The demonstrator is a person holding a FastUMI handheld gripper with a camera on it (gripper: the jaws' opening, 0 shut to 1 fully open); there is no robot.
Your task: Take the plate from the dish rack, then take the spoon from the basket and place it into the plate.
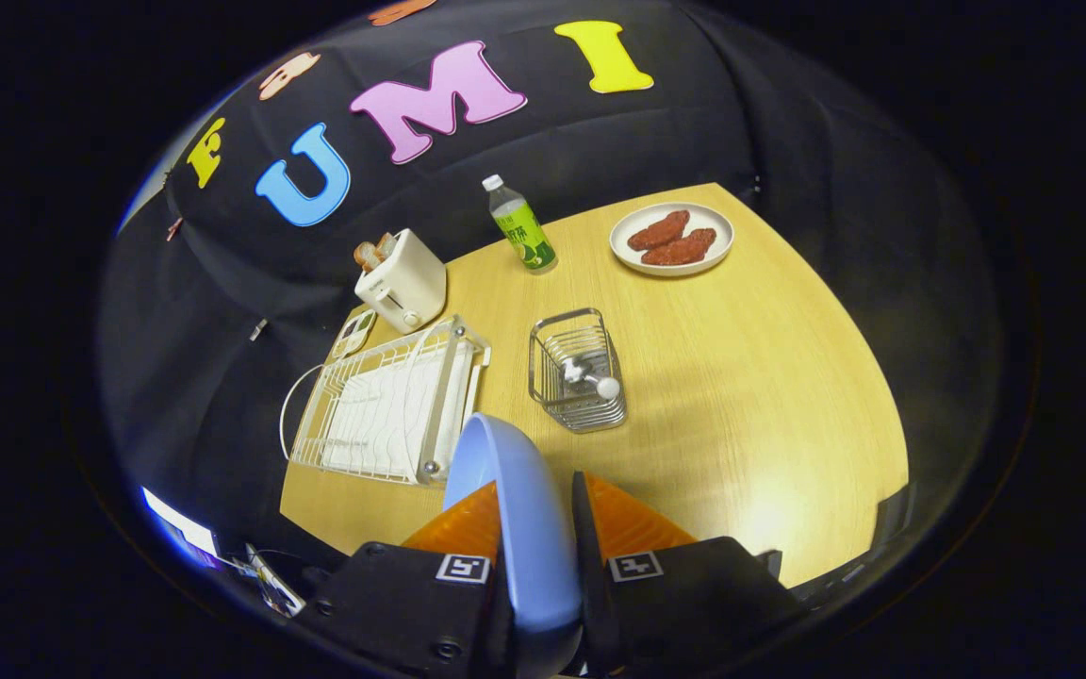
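In the gripper view, your gripper is clamped on the blue plate: both fingers press its rim from either side, and the plate stands on edge between them, held above the wooden table. The white dish rack lies at about ten o'clock from the fingers, just beyond the plate's edge, and looks empty of dishes. The wire basket stands at one o'clock, near the rack, with the spoon lying inside it, its pale rounded end toward you. Farther out are a toaster at eleven, a green bottle at twelve, and a white dish of food at one.

The plate looks rigid, smooth and probably light; held by the rim alone it may pivot or slip, so set it down flat gently. I'd judge the spoon small and slick; take it across the handle, not the bowl.
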